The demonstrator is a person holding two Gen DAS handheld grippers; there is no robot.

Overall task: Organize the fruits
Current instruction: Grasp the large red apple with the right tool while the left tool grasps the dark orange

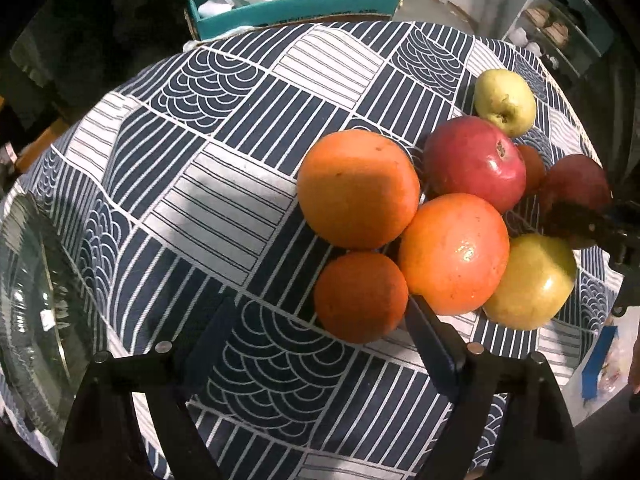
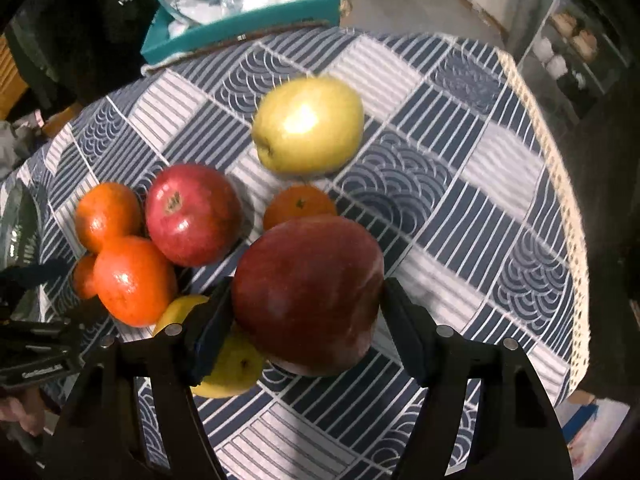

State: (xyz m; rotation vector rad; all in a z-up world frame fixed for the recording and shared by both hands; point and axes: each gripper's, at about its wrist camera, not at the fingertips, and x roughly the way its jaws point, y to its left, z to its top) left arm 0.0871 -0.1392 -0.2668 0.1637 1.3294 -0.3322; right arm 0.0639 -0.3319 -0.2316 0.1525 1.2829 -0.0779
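The right gripper (image 2: 306, 320) pinches a dark red apple (image 2: 308, 296), a pad pressed to each side, pointing steeply down over the table. The left gripper (image 1: 320, 328) stands spread, with nothing held; a small orange (image 1: 360, 296) lies just ahead between its fingers, close to the right-hand finger (image 1: 430, 344), though contact cannot be told. Around that orange the fruit lies bunched: a large orange (image 1: 358, 188) behind it, another orange (image 1: 454, 254) touching both, a red apple (image 1: 474, 162) beyond, a yellow apple (image 1: 532, 282) at the near right, and a small green apple (image 1: 505, 102) farther back, a little apart. In the right wrist view a tangerine (image 2: 299, 206) sits just behind the held apple. All of it rests on a tablecloth (image 1: 240, 160) of navy and white squares, some striped, some with arched wave lines, with a pale lace border (image 2: 560, 184) along the table's right edge. A glass plate (image 1: 28, 300) lies at the left edge, well apart from the fruit. Beyond the far edge stands a teal box (image 1: 296, 10) stuffed with plastic bags. Past the right side, a white shelf (image 2: 568, 48) holds small items, too blurred to identify. The room beyond is dim.
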